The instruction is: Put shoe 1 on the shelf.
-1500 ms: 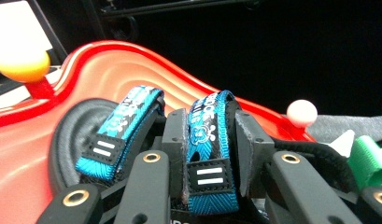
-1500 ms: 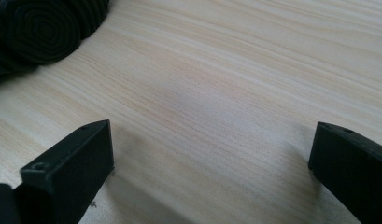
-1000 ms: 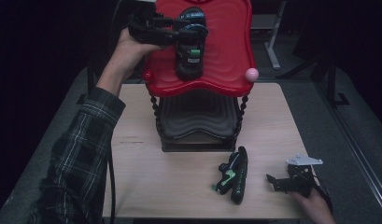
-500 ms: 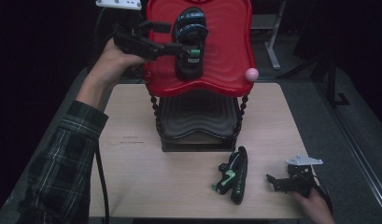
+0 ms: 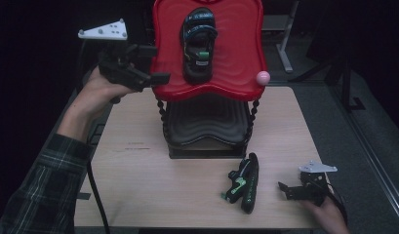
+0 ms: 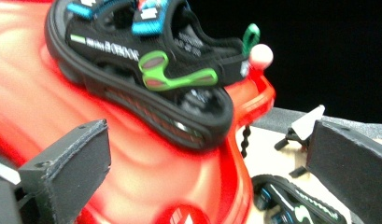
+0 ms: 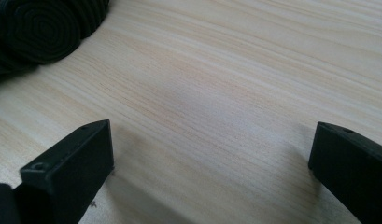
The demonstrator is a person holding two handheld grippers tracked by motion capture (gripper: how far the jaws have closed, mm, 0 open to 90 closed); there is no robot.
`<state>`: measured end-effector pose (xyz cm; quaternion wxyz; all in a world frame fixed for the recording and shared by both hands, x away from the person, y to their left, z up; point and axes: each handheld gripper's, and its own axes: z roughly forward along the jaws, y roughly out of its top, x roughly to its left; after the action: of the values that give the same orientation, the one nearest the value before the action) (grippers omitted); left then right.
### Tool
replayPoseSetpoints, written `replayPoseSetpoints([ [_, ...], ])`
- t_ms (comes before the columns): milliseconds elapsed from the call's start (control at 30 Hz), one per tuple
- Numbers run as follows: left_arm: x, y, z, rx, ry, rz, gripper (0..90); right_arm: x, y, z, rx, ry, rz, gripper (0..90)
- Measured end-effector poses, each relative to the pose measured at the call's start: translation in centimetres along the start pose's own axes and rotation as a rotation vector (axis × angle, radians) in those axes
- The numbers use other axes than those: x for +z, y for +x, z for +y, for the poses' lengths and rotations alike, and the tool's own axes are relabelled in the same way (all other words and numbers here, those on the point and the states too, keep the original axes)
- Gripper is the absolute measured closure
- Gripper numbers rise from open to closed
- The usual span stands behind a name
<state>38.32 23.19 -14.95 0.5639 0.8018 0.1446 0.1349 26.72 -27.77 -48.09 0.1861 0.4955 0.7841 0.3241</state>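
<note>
The person is finishing the step of setting a sandal (image 5: 198, 43) on the red top tray (image 5: 236, 29) of the tiered stand; the left claw (image 5: 150, 66), just off that tray's left edge, has just been spreading its jaws, nothing between them; the sandal is lying alone on the tray. The second sandal (image 5: 245, 183) is lying on the worktop (image 5: 138, 170) in front of the stand, beside the spread, empty right claw (image 5: 288, 190); judging by this, it is calling for pickup next.
</note>
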Motion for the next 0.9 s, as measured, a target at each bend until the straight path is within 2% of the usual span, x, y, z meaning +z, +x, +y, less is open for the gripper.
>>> replayPoseSetpoints([
  [267, -2.5, -1.7, -2.9, -0.010, 0.008, 0.023, 0.0, 0.0, -0.4, 0.0, 0.004, -0.002, -0.006, 0.0],
  [300, -2.5, -1.7, -2.9, -0.010, 0.008, 0.023, 0.0, 0.0, -0.4, 0.0, 0.004, -0.002, -0.006, 0.0],
  [333, -3.2, -2.1, -4.1, -0.012, 0.010, 0.036, 0.0, 0.0, -0.4, 0.0, 0.005, -0.002, -0.008, 0.0],
  [400, -3.7, -2.5, -5.3, -0.018, 0.019, 0.045, 0.0, 0.0, -0.4, 0.0, 0.005, -0.002, -0.010, 0.0],
  [600, -4.6, -3.8, -9.8, -0.035, 0.053, 0.077, 0.0, 0.2, -0.6, 0.2, 0.021, -0.002, -0.024, 0.0],
  [767, -4.3, -5.0, -13.9, -0.063, 0.089, 0.091, 0.0, 0.2, -0.7, 0.2, 0.012, -0.002, -0.017, 0.0],
  [800, -4.3, -5.0, -13.9, -0.063, 0.089, 0.091, 0.0, 0.2, -0.7, 0.2, 0.011, -0.002, -0.016, 0.0],
  [833, -4.1, -5.5, -15.4, -0.067, 0.105, 0.101, 0.0, 0.2, -0.7, 0.2, 0.010, -0.002, -0.015, 0.0],
  [900, -3.8, -5.9, -16.7, -0.080, 0.110, 0.114, 0.0, 0.2, -0.7, 0.2, 0.008, -0.001, -0.013, 0.0],
])
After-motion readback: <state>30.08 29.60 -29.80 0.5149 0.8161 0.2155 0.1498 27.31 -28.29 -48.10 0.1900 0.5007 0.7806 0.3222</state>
